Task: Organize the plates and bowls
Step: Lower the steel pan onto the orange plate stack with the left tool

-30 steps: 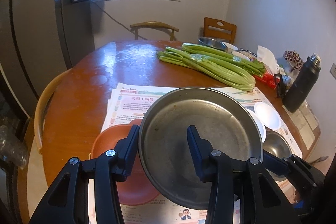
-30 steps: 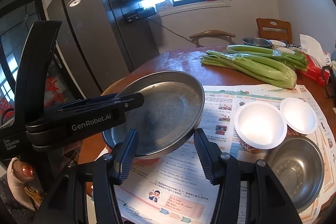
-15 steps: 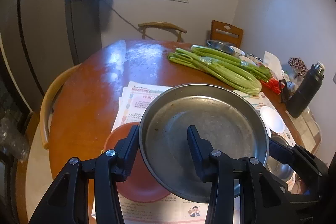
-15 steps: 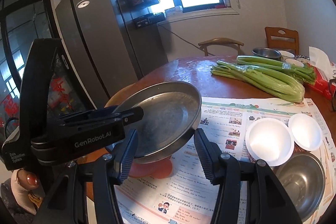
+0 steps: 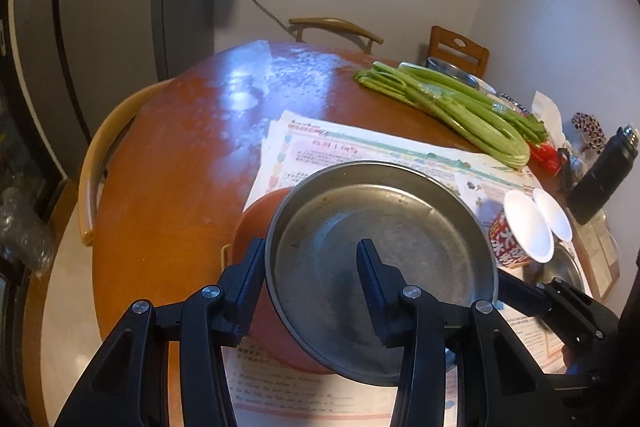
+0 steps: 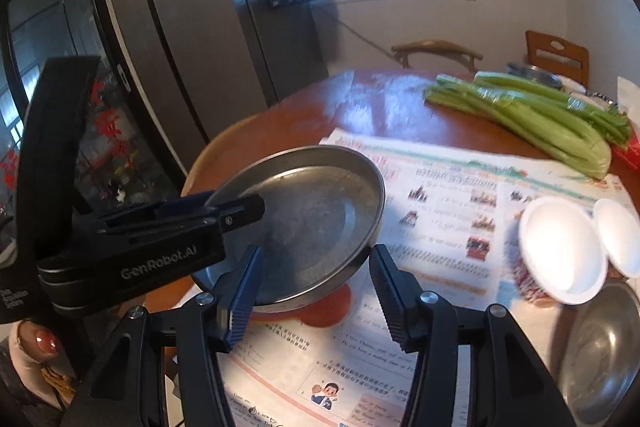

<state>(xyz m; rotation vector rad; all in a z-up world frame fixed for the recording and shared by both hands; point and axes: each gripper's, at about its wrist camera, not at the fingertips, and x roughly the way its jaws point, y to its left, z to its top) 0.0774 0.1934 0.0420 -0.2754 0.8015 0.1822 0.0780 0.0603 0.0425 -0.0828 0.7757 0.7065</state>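
Steel plate [image 5: 384,259] lower (both grippers clamped), nearer red plate [image 5: 256,227]

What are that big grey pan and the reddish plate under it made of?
The pan looks like metal, probably stainless steel: dull grey, scuffed, with soft reflections along its rim. The reddish plate looks like plastic or glazed ceramic: a smooth, even terracotta colour with little shine. I cannot tell which.

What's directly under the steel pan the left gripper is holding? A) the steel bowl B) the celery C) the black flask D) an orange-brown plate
D: the left gripper pinches the steel pan by its rim, and the orange-brown plate shows from beneath it on the newspaper; it also peeks out under the pan in the right wrist view.
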